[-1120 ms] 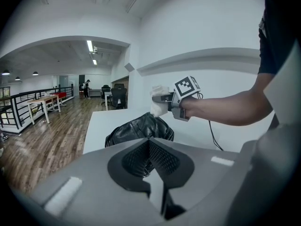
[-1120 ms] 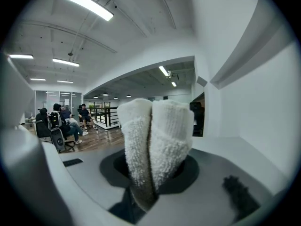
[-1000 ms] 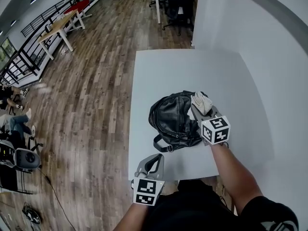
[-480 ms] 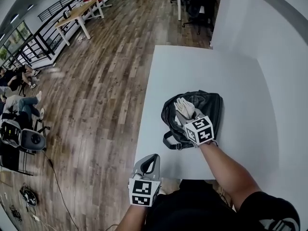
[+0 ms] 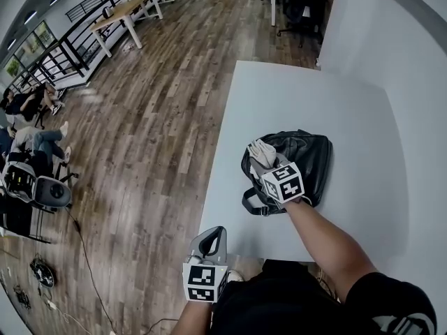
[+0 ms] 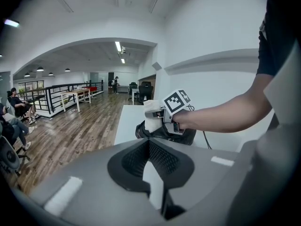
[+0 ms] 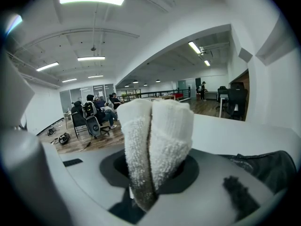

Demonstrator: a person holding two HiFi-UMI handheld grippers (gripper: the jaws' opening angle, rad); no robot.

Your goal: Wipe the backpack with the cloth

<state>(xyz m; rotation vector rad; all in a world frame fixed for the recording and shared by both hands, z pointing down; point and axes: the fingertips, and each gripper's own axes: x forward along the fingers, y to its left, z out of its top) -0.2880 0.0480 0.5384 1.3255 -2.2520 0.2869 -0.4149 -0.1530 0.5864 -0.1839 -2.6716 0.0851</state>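
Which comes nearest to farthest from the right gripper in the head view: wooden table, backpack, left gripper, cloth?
1. cloth, clamped in the right gripper.
2. backpack, just beneath it on the white table.
3. left gripper, lower left, off the white table's near edge.
4. wooden table, far upper left.

The backpack lies on the bench, towards its near edge. The cloth, between the right tongs, rests on the backpack's left end. The left tongs are at the bench's near left corner, well apart.
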